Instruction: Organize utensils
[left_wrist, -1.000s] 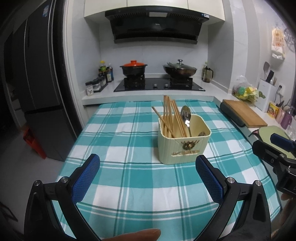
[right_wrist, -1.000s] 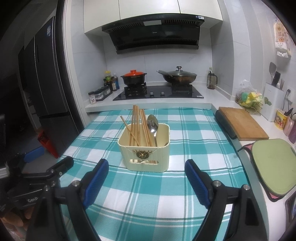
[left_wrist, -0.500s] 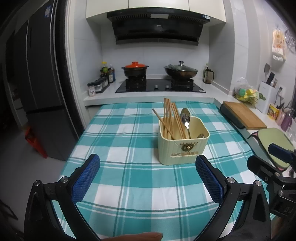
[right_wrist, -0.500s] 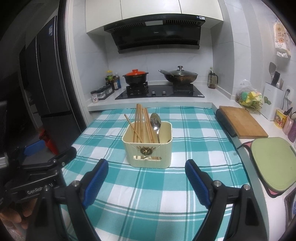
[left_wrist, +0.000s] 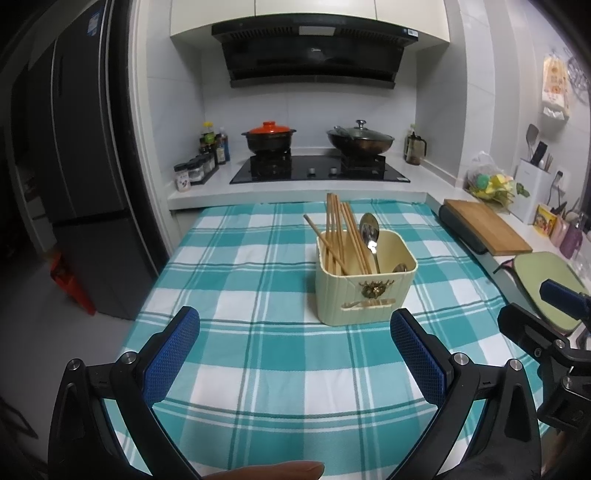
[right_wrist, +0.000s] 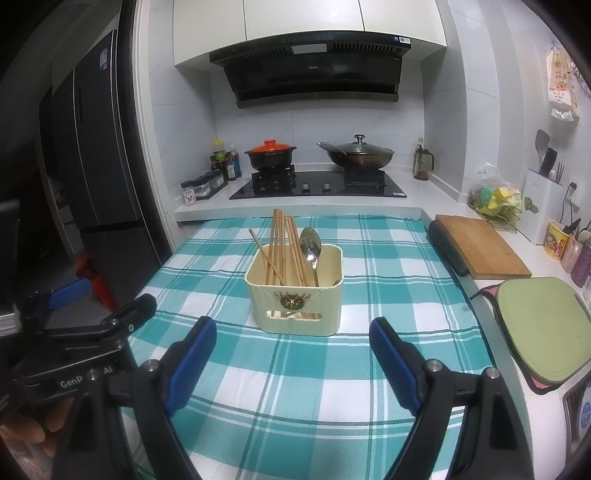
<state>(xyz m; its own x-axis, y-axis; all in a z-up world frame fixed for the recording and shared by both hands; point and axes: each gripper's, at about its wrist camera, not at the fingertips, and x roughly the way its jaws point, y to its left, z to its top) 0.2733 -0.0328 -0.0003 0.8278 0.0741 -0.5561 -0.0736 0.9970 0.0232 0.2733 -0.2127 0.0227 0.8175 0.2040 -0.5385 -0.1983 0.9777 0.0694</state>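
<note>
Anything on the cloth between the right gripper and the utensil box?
Nothing: only bare checked tablecloth lies between the open right gripper and the utensil box, clearest in the right wrist view.

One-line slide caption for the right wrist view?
Open right gripper hovers before a cream utensil holder of chopsticks and spoons on a teal checked tablecloth.

Left gripper (right_wrist: 118, 325) body reads "GenR… AI", partly hidden; range hood (right_wrist: 310, 68) logo "Midea", small; other labels unreadable.
</note>
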